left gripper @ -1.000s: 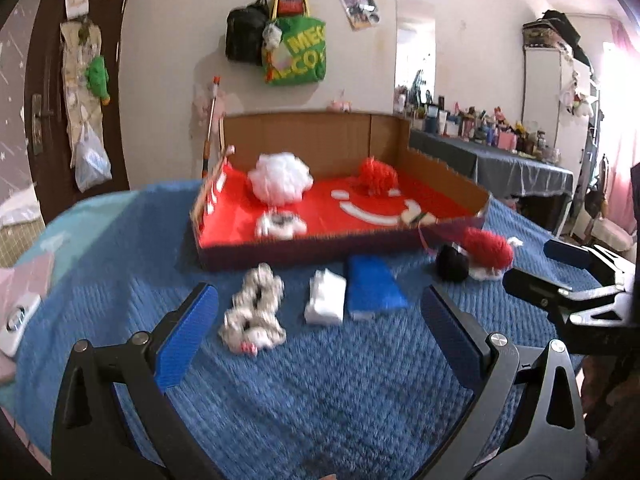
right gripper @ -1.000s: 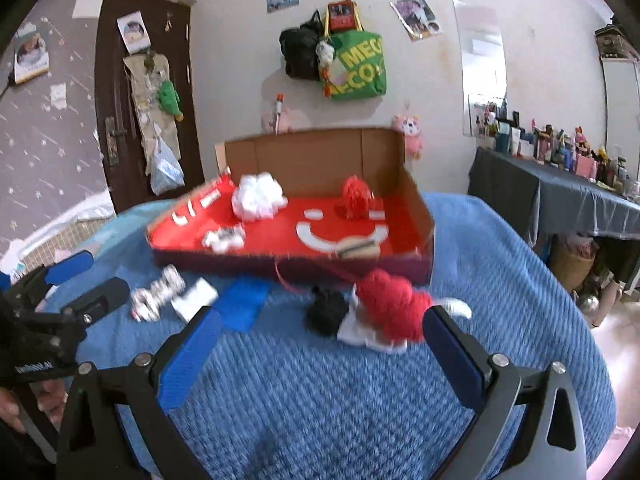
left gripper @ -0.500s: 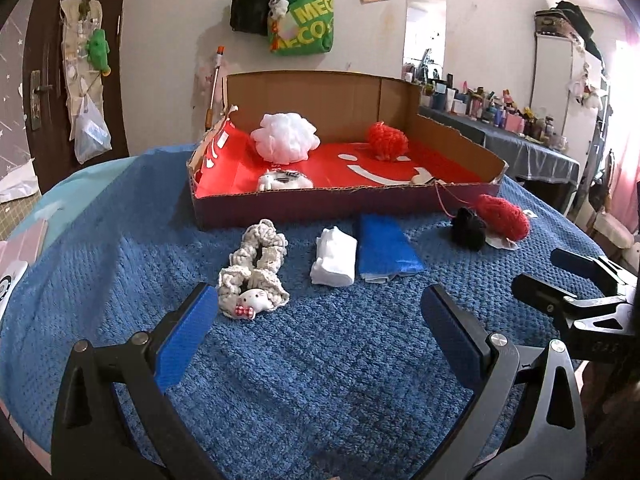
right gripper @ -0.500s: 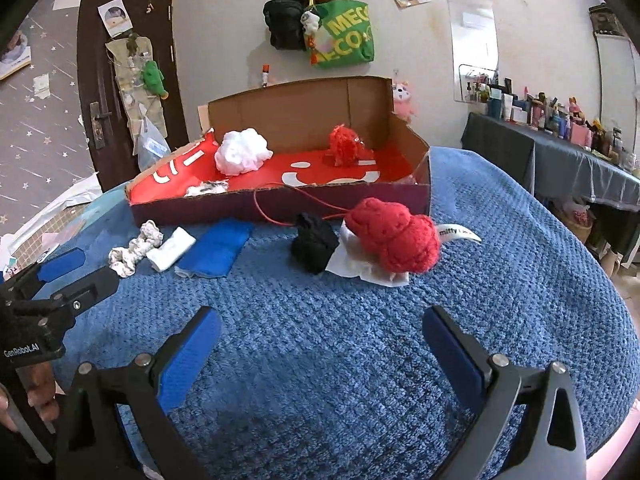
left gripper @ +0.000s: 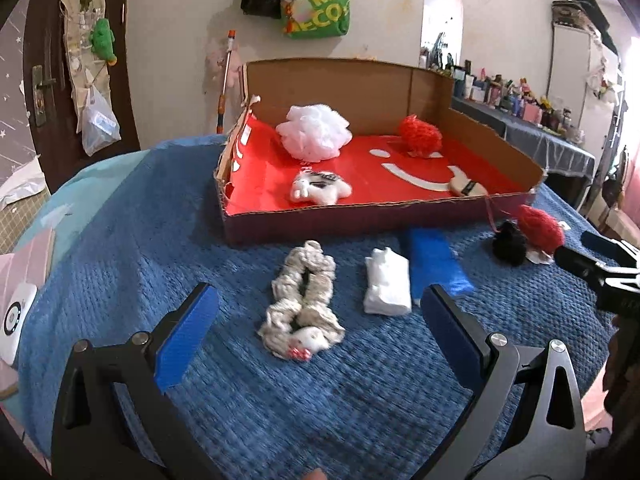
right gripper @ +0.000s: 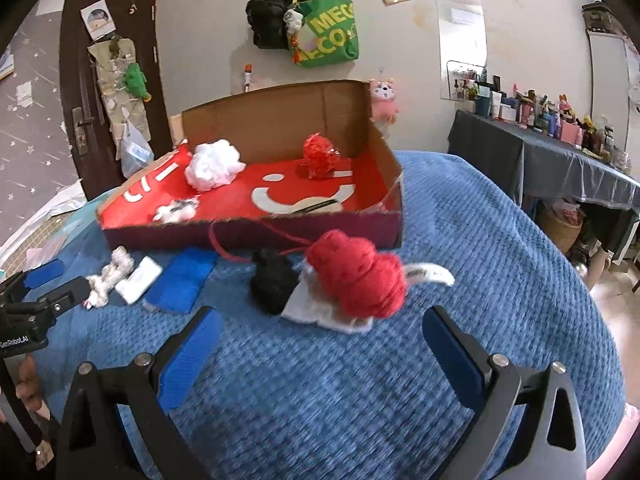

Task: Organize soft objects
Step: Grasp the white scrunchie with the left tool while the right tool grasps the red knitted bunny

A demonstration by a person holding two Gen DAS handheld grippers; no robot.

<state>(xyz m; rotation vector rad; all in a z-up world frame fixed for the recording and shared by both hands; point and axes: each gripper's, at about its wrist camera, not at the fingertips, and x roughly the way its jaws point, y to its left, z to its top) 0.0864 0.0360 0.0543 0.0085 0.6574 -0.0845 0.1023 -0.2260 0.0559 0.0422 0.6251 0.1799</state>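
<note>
Right now the grey scrunchie (left gripper: 305, 297) lies on the blue blanket (left gripper: 140, 240), just in front of the cardboard box (left gripper: 360, 222), with a white folded cloth (left gripper: 387, 287) and a blue cloth (left gripper: 438, 262) beside it. Further along the box front sit a black ball (right gripper: 274, 280) and a red yarn ball (right gripper: 358, 278) on a white rag (right gripper: 320, 312).

Both grippers hang spread wide and hold nothing: the left gripper (left gripper: 316, 320) straddles the scrunchie, and the right gripper (right gripper: 320, 338) faces the red yarn. To grasp well, I would lower each one until the pads flank its soft bundle at mid-height, then close gently and lift clear of the box wall before dropping inside.

Only the left view shows the scrunchie's small charm; only the right view shows the red strand trailing from the yarn over the box front.
</note>
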